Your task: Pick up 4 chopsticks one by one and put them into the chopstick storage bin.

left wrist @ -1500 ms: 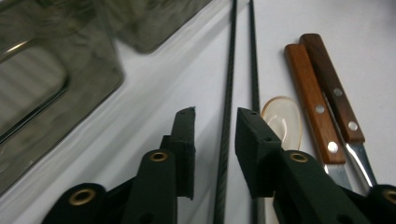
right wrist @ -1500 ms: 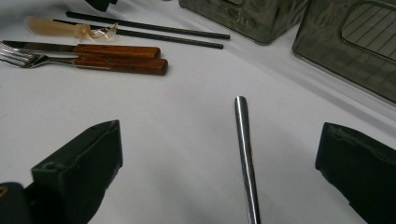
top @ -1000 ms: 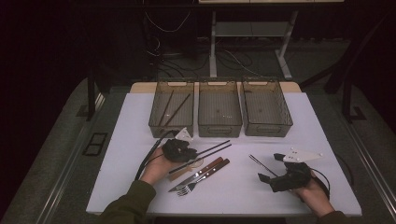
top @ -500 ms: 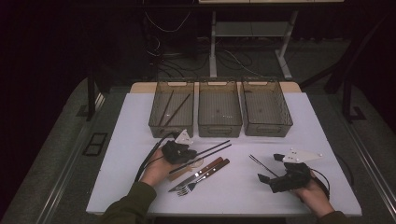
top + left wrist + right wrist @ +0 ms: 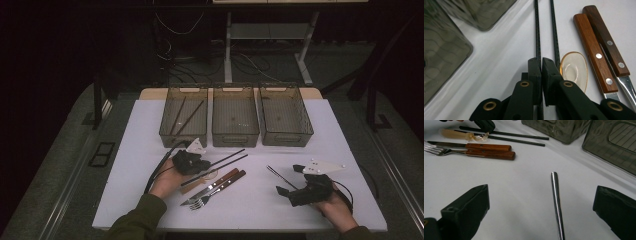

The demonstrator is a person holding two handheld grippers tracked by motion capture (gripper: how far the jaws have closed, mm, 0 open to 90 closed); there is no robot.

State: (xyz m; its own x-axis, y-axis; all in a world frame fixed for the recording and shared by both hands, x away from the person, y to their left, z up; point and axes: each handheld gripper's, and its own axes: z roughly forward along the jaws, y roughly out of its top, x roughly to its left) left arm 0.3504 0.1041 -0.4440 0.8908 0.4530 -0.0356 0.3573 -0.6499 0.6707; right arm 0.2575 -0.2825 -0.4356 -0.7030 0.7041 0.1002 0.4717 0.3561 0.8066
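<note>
High view leaves us guessing at the left gripper [image 5: 201,163], whose jaws vanish under the hand and its dark body, so the grip cannot be read from above. Left gripper view settles it: we see the two black jaws have just drawn together and now pinch one black chopstick [image 5: 537,37], while a second black chopstick [image 5: 555,37] runs just beside them, free on the white table [image 5: 499,62]. That close view also gives us a clear plastic spoon [image 5: 574,70] touching the right jaw, and two wooden-handled pieces of cutlery [image 5: 599,50], their far ends cut off by the frame. Right gripper view shows us the right gripper [image 5: 541,210] with jaws wide apart on either side of a metal chopstick [image 5: 556,202], touching nothing; from above that rod is only a thin dark line.
</note>
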